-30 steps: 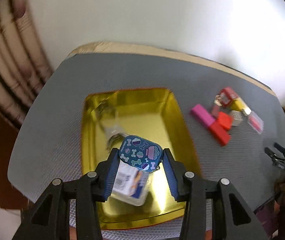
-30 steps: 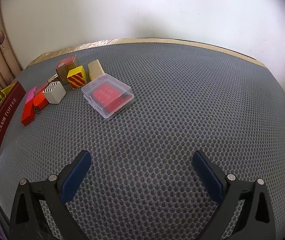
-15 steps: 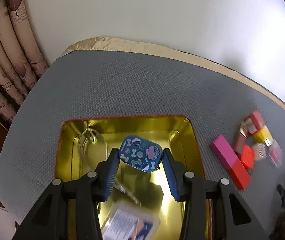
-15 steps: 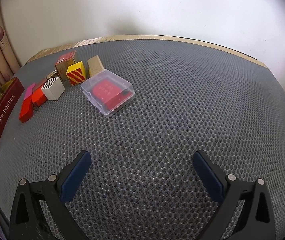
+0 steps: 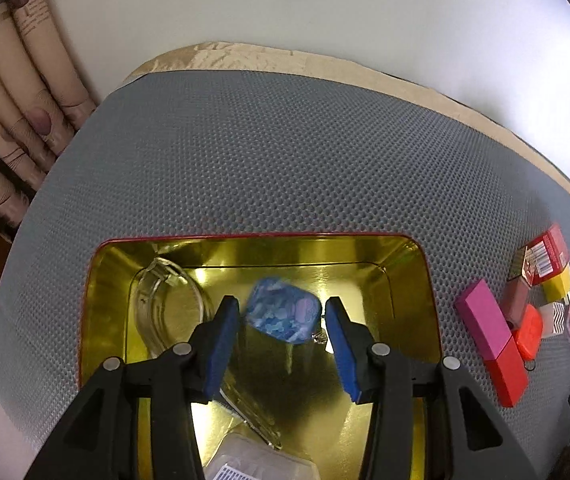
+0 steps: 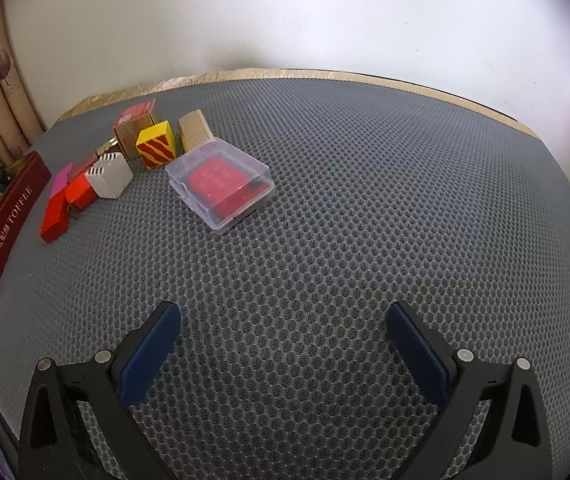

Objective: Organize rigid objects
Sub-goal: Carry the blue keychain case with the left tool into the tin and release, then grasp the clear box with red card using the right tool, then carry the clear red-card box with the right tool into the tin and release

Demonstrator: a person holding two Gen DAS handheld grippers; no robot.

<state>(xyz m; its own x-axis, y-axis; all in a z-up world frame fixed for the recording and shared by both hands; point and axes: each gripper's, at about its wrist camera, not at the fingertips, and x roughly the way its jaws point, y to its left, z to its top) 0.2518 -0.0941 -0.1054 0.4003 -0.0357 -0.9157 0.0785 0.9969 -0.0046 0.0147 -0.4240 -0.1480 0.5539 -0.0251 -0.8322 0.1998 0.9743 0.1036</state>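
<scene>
Item: blue case point(image 5: 283, 315), just released by the parted left gripper point(image 5: 282, 320) and dropping blurred into the gold tin point(image 5: 413, 280); right gripper point(image 6: 283, 326) wide, empty.

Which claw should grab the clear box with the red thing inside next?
Probably the right claw. It is open with nothing in it and faces the clear box across bare mat. The left claw is over the gold tin, with the blue case blurred between its fingers.
</scene>
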